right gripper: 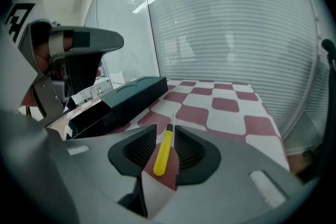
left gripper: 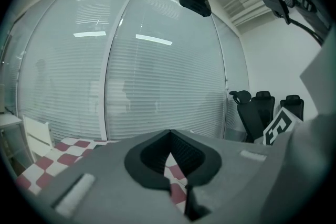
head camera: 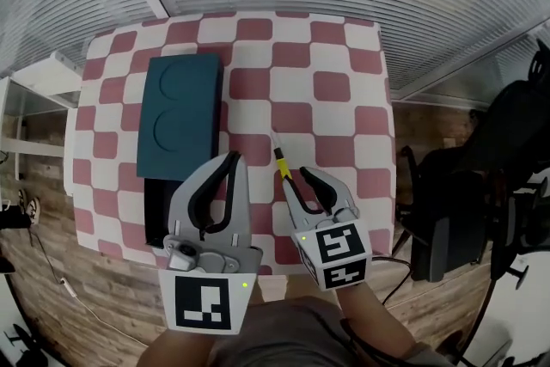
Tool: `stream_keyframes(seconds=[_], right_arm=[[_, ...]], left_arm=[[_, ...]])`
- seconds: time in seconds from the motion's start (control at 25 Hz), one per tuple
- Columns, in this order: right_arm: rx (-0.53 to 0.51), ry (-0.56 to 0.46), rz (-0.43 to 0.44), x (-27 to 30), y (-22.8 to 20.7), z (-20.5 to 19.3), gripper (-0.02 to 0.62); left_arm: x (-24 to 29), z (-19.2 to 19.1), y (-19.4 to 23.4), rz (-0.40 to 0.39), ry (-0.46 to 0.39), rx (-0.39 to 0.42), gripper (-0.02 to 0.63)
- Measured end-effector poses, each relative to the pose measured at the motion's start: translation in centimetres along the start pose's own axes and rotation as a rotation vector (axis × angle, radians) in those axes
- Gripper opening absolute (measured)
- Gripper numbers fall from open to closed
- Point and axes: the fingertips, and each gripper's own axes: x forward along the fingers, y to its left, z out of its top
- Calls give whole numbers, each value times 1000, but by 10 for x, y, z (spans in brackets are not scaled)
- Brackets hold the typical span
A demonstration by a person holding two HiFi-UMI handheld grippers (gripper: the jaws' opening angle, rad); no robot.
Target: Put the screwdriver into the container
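Observation:
A screwdriver with a yellow handle [head camera: 282, 164] lies on the red-and-white checked table [head camera: 344, 116], its thin shaft pointing away from me. My right gripper [head camera: 296, 178] hovers just behind it and stands open. In the right gripper view the yellow handle [right gripper: 164, 152] shows in the gap between the two jaws of the right gripper [right gripper: 165, 131], with no pad pressing on it. The container is a black open box [head camera: 157, 211] at the table's near left, also seen as the box [right gripper: 86, 118]. My left gripper [head camera: 234, 157] hangs over it, jaws shut and empty, their tips meeting in the left gripper view [left gripper: 169, 134].
A dark teal lid [head camera: 180, 112] with two round dents lies just beyond the box, seen again as the lid [right gripper: 134, 93]. White shelving [head camera: 34, 99] stands left of the table. Black office chairs [head camera: 481, 185] stand to the right. Blinds cover the windows behind.

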Motion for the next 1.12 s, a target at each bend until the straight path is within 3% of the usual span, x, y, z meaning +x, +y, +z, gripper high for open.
stream_keyframes(seconds=[0.24,0.68,1.12], right_arm=[[13,79,5,17,7,-30,141],[10,134,-18,29,10,-43,149],[19,172,-54,31,4,-46,100]], left_arm=[[5,-14,8,0,31,-10,1],[5,-24,18,-3,50,-20,1],[0,-19,22,6,35,-27,1]])
